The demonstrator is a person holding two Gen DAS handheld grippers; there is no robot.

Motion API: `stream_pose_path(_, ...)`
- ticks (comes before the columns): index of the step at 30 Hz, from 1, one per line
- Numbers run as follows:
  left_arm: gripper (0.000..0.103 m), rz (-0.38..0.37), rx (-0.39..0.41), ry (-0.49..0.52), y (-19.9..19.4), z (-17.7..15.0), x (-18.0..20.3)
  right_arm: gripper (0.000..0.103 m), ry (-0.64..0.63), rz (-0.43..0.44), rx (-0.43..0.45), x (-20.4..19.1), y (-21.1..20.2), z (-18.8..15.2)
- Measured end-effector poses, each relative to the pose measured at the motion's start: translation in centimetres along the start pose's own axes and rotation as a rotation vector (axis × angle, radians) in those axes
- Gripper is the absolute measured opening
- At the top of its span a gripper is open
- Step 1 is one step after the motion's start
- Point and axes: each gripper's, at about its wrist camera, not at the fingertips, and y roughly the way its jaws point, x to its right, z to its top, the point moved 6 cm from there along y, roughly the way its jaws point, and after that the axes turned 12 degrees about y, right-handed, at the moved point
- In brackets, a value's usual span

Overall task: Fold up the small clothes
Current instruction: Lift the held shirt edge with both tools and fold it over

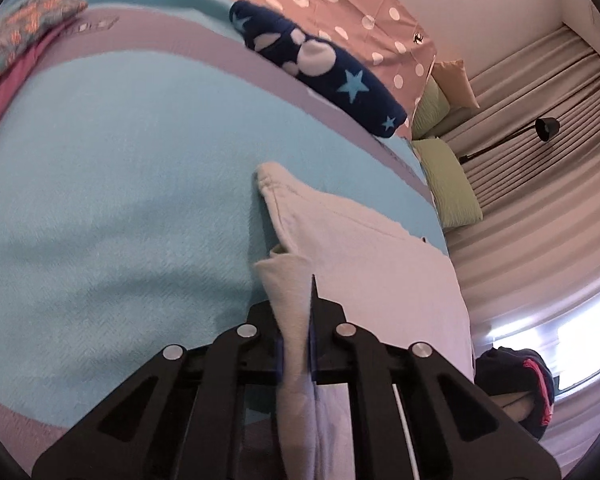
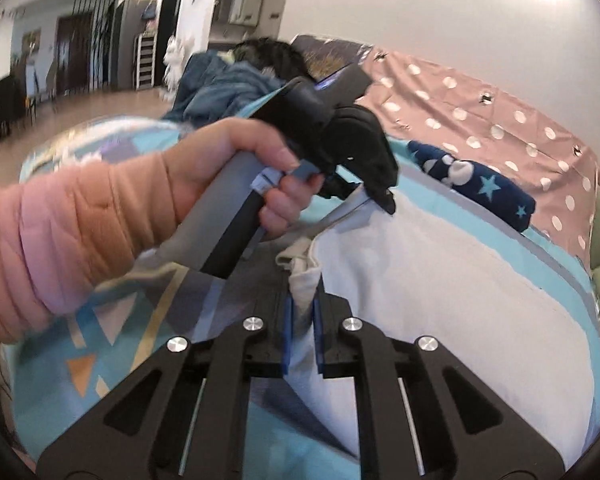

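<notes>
A small white garment lies on the turquoise blanket. My left gripper is shut on a bunched edge of it, the cloth pinched between the blue pads. My right gripper is shut on another edge of the same white garment, which spreads out to the right. The left gripper also shows in the right wrist view, held by a hand in a pink sleeve, its tip on the garment's far edge.
A folded navy garment with stars lies beyond on the blanket, also in the right wrist view. A pink polka-dot cloth lies behind it. Green pillows, curtains and a lamp stand at right. A blue clothes pile lies far left.
</notes>
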Motion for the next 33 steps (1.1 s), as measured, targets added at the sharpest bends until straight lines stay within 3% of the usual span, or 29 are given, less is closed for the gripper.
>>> stream_pose_path(15,0.008,0.037,0.045,0.11,-0.9,3.6,9.1,0.009,0.222,0.024,0.117,8.3,-6.2,0.1)
stream_pose_path(27,0.007,0.15,0.068,0.183,1.0,4.1,16.2,0.009,0.396,0.04,0.189,14.8,-10.8,-2.7)
stream_pose_path(33,0.007,0.155,0.074,0.204,2.8,4.6,20.5,0.009,0.463,0.015,0.238,18.1,-13.6,-4.3)
